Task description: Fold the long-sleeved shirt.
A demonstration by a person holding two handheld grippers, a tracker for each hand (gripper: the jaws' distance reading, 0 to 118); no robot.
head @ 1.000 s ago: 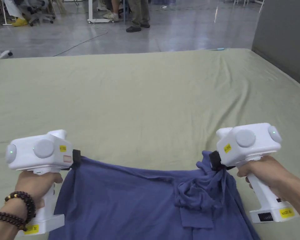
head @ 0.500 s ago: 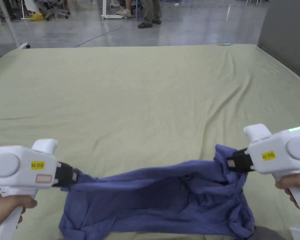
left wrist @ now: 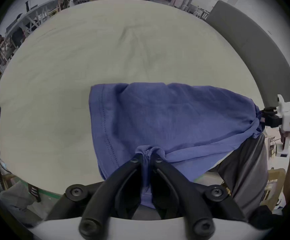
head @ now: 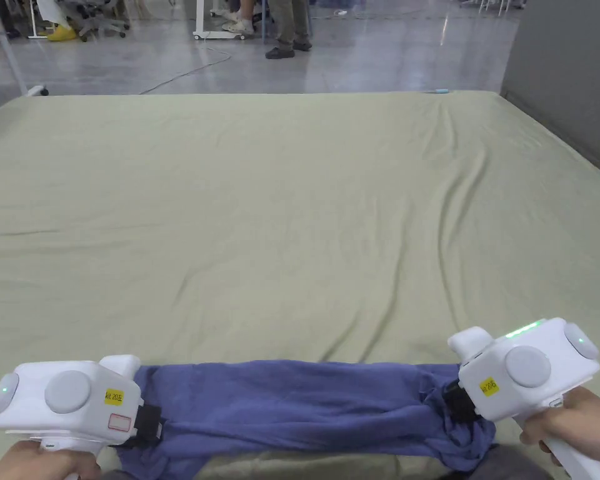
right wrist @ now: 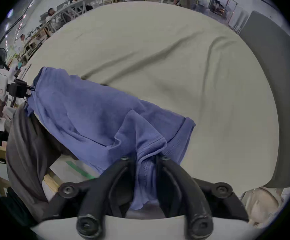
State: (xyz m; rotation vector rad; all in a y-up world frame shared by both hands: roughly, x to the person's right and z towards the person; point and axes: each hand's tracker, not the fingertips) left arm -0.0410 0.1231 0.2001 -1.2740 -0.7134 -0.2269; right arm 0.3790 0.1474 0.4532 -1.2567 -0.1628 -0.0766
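two tools (head: 152,424) (head: 450,395), one pinched shirt (head: 292,406)

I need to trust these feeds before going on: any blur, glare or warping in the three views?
Head view: sharp and evenly lit, with mild glare on the floor beyond the bed. Left gripper view: strong fisheye bending, dark corners, shirt stitching crisp. Right gripper view: same warping, slightly soft fabric near the jaws of the right gripper.

Blue shirt (head: 292,400) between 2 grippers

left gripper (head: 158,425) clamped; right gripper (head: 449,397) clamped
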